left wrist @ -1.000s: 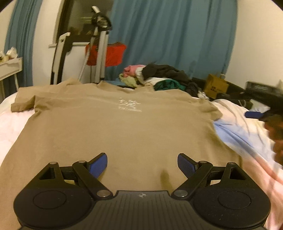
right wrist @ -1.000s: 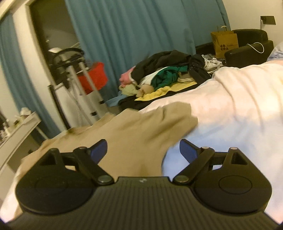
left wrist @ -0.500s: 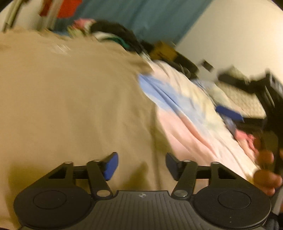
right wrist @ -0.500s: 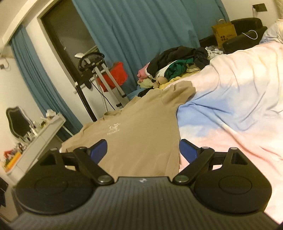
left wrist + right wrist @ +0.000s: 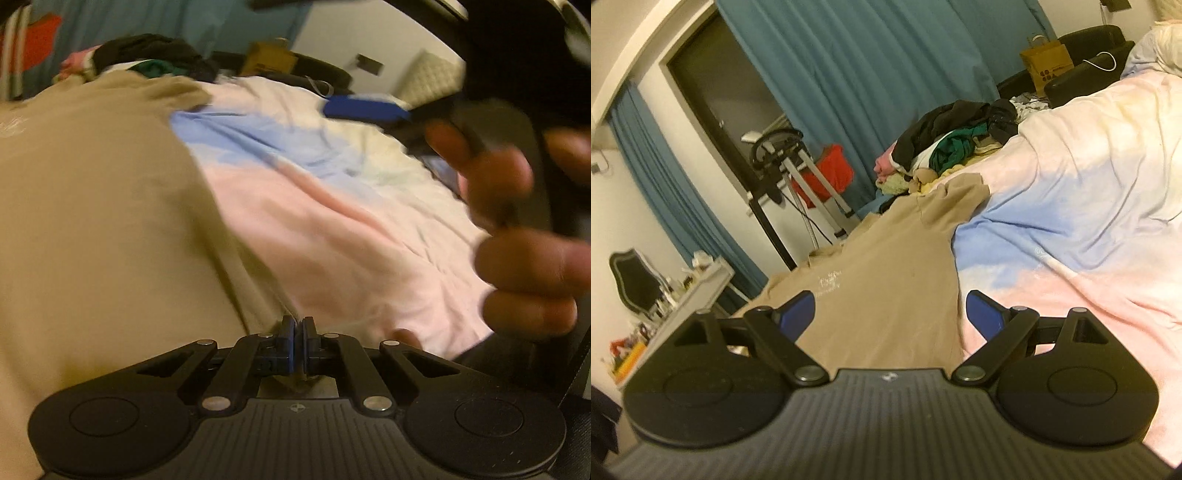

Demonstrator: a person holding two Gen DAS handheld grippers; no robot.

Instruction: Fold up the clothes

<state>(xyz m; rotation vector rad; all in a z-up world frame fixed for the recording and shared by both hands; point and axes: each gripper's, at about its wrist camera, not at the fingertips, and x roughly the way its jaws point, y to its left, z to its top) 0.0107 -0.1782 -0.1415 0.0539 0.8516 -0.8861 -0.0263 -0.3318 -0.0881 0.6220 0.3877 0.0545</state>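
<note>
A tan T-shirt [image 5: 96, 206] lies spread flat on the bed, its white chest print toward the far end; it also shows in the right wrist view [image 5: 886, 280]. My left gripper [image 5: 297, 332] is shut on the shirt's near right hem edge. My right gripper [image 5: 890, 314] is open and empty, above the shirt's right side edge. In the left wrist view the right gripper [image 5: 373, 110] shows blurred at the right with the hand holding it [image 5: 524, 236].
The bed has a pink, blue and cream cover [image 5: 1071, 206]. A pile of mixed clothes [image 5: 945, 147] lies at the far end. A stand with a red garment [image 5: 827, 177], blue curtains, a white shelf [image 5: 683, 295] and a paper bag [image 5: 1047, 66] lie beyond.
My left gripper swung right to the shirt's lower right edge and closed on it. My right gripper pulled back toward the near end and stayed open.
</note>
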